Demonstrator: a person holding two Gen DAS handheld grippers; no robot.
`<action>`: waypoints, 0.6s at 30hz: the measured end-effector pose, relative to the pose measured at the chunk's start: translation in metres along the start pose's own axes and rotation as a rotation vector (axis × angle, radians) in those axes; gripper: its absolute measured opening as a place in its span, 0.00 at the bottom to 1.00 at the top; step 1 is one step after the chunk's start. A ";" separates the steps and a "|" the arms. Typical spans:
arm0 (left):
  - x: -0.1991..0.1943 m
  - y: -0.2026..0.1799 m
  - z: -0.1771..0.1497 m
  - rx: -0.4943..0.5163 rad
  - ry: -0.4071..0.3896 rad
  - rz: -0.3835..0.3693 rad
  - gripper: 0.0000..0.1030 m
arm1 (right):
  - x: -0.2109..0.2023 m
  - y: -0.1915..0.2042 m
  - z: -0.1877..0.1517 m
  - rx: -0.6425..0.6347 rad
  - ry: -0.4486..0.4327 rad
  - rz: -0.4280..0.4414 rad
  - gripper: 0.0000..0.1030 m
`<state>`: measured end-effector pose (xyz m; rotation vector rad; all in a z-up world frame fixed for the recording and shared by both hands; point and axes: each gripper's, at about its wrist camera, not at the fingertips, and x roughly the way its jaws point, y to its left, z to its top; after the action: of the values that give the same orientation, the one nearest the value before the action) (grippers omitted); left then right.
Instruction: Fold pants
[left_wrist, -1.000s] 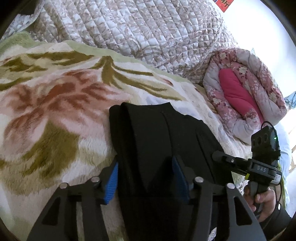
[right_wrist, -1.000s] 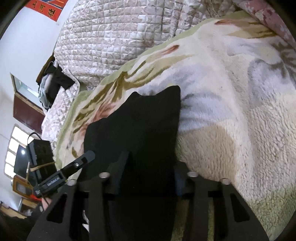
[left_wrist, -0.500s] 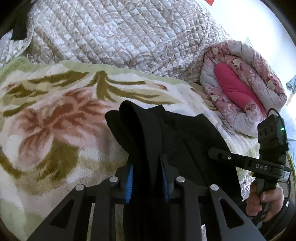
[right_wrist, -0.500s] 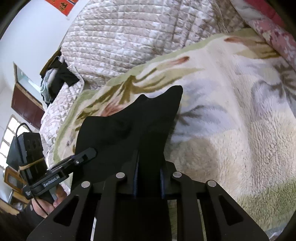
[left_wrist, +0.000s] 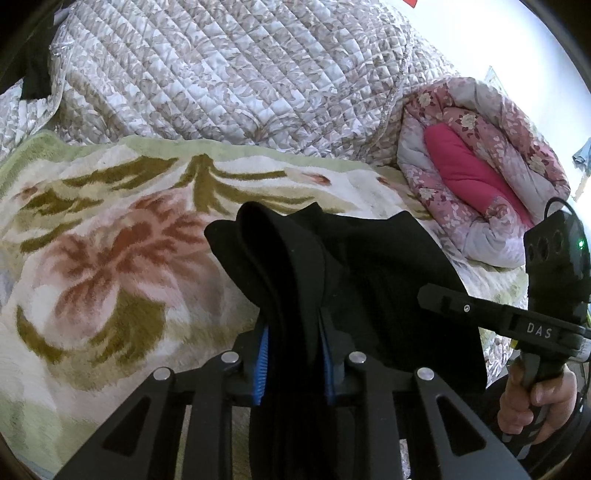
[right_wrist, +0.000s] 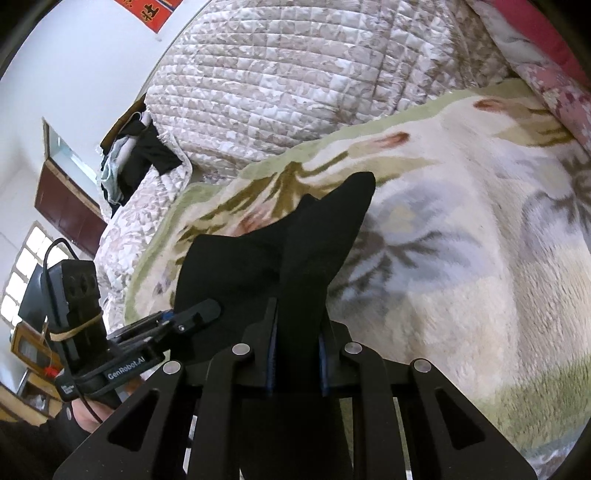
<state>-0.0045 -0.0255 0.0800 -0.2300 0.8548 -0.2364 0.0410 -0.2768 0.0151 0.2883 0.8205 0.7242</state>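
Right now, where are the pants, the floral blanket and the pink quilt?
pants (left_wrist: 388, 266), left wrist view, flat panel right of the gripped fold.
floral blanket (left_wrist: 103, 258), left wrist view, red flower.
pink quilt (left_wrist: 461, 166), left wrist view, magenta inner fold.

Left claw (left_wrist: 293, 354) clamped on cloth, right claw (right_wrist: 295, 339) likewise, side by side

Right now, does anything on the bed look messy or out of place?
Only mildly. The black pants are bunched, pinched in both the left gripper and right gripper, with a corner sticking up. Farther back, dark clothes lie heaped on the quilt. Nothing looks damaged.
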 end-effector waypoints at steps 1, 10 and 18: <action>-0.001 0.001 0.002 0.003 -0.003 0.004 0.24 | 0.000 0.001 0.001 -0.005 0.001 0.003 0.16; 0.001 0.022 0.043 0.011 -0.035 0.032 0.24 | 0.022 0.014 0.040 -0.038 0.003 0.026 0.16; 0.030 0.048 0.087 0.026 -0.045 0.066 0.24 | 0.062 0.010 0.091 -0.032 0.009 0.037 0.16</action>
<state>0.0870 0.0202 0.1000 -0.1823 0.8129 -0.1800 0.1333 -0.2233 0.0453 0.2726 0.8129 0.7731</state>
